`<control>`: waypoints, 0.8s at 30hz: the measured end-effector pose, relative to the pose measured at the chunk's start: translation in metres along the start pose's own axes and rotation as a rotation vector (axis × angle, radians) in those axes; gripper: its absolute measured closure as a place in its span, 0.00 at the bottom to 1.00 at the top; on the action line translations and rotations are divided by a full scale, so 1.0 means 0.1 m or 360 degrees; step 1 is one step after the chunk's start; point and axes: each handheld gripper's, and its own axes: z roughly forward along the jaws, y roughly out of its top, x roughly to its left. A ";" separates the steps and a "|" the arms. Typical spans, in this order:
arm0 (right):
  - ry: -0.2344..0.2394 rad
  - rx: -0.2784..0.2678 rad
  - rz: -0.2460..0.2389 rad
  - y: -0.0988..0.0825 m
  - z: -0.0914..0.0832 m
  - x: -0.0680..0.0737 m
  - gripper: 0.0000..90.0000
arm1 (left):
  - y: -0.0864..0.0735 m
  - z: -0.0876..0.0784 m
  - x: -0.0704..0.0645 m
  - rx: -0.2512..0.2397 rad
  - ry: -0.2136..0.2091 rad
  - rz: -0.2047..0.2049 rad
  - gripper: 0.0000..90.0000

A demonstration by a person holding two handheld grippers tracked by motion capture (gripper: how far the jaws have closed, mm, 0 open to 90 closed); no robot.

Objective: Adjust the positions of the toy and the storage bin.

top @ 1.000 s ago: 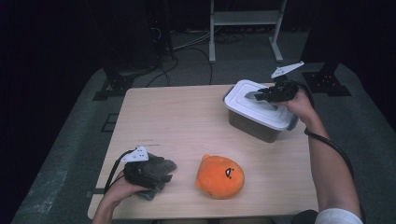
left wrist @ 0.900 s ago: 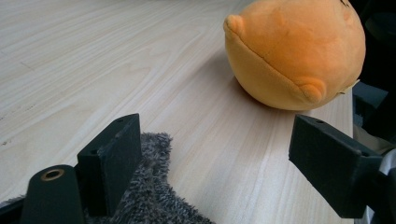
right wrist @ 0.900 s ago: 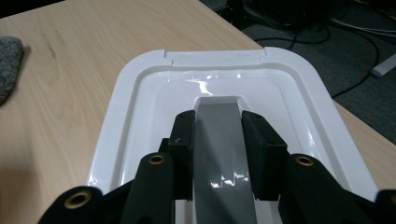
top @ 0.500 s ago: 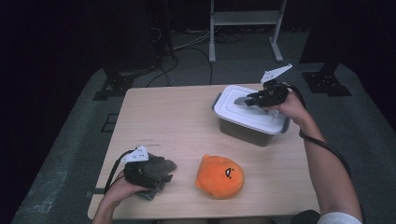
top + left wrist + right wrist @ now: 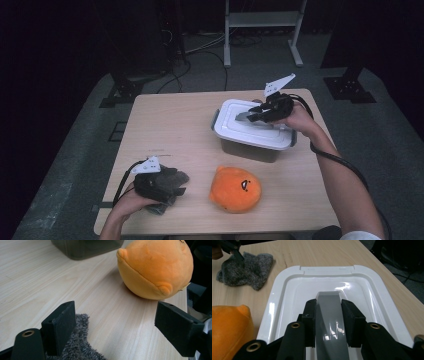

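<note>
Right claw (image 5: 328, 323) clamped on grey handle (image 5: 329, 315) of white lid (image 5: 252, 125), which sits on the dark box (image 5: 247, 149) at far right of tabletop (image 5: 170, 125). Left claw (image 5: 120, 325) wide open, nothing gripped, over grey cloth (image 5: 167, 182) near front-left edge. Orange plush (image 5: 235, 189) just beside it.
</note>
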 end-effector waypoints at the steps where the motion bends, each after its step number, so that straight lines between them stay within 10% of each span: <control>1: 0.0008 0.0001 -0.0009 0.01 0.02 0.02 0.73 | 0.00 0.00 0.00 0.0000 0.0000 0.0001 0.18; 24: 0.0132 -0.0028 -0.0083 0.22 0.29 0.26 0.73 | -0.04 -0.04 -0.03 0.0006 0.0015 -0.0003 0.17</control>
